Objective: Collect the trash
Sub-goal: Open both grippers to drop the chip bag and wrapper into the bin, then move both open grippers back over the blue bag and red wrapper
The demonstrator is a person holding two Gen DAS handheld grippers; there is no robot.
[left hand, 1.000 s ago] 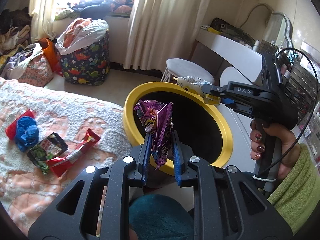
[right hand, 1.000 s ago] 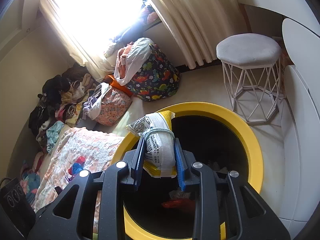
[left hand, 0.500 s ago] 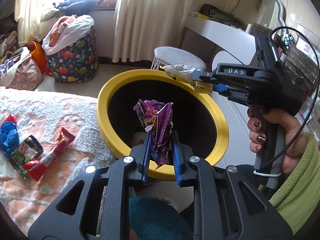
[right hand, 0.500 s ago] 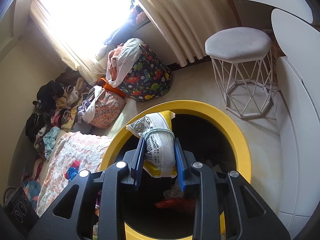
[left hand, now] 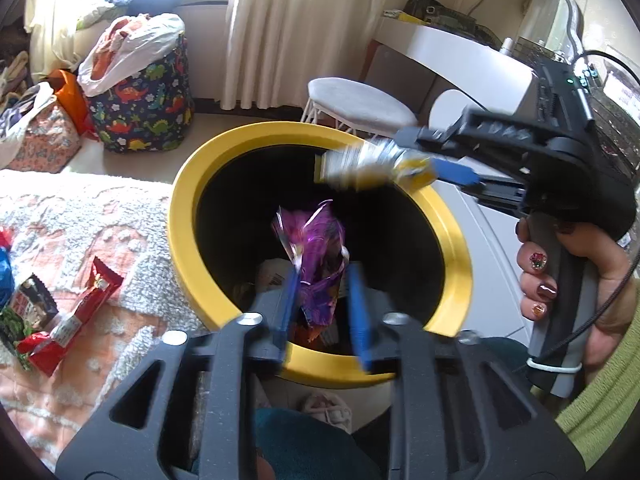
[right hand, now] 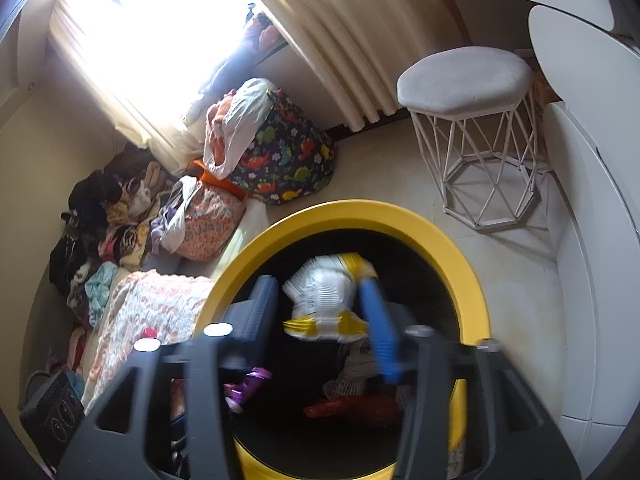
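Both grippers hang over the yellow bin's [left hand: 200,216] dark mouth, jaws opening. The left gripper [left hand: 322,300] is releasing the purple wrapper [left hand: 316,248], which stands upright between its fingers. The right gripper [right hand: 316,312] is letting go of the white-and-yellow packet [right hand: 324,300], with the bin straight below.

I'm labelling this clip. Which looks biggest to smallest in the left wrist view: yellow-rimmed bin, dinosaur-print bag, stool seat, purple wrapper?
As they look in that view:
1. yellow-rimmed bin
2. dinosaur-print bag
3. stool seat
4. purple wrapper

The wrapper is nearest the camera, so its true size is smaller still.

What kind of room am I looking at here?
Probably a bedroom: a blanket-covered bed, bags of clothes under a curtained window, and a small stool by a white desk.
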